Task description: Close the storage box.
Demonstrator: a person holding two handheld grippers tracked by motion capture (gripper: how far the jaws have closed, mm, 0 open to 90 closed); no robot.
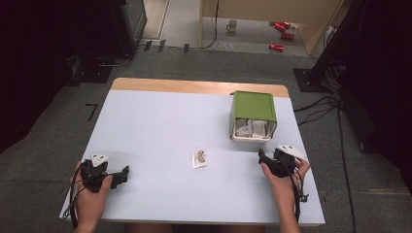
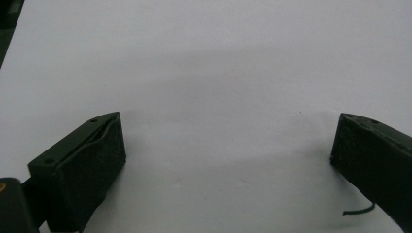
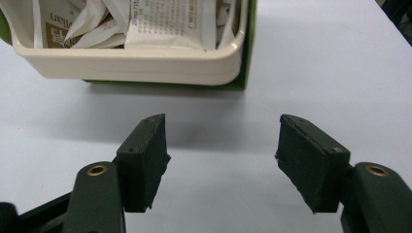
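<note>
A green box [image 1: 252, 106] with a cream tray [image 3: 131, 68] full of white packets [image 3: 170, 22] stands at the table's right rear. One small packet [image 1: 199, 158] lies alone mid-table. My left gripper [image 1: 122, 174] rests at the front left, open, with bare table between its jaws [image 2: 228, 145]. My right gripper [image 1: 263, 157] sits at the front right, just short of the tray; it is open [image 3: 221, 155] and holds nothing.
The pale blue table [image 1: 160, 126] has a wooden strip along its far edge. On the floor beyond lie a mug [image 1: 232, 25] and red cans [image 1: 282, 26]. Cables [image 1: 320, 104] and dark stands flank the table.
</note>
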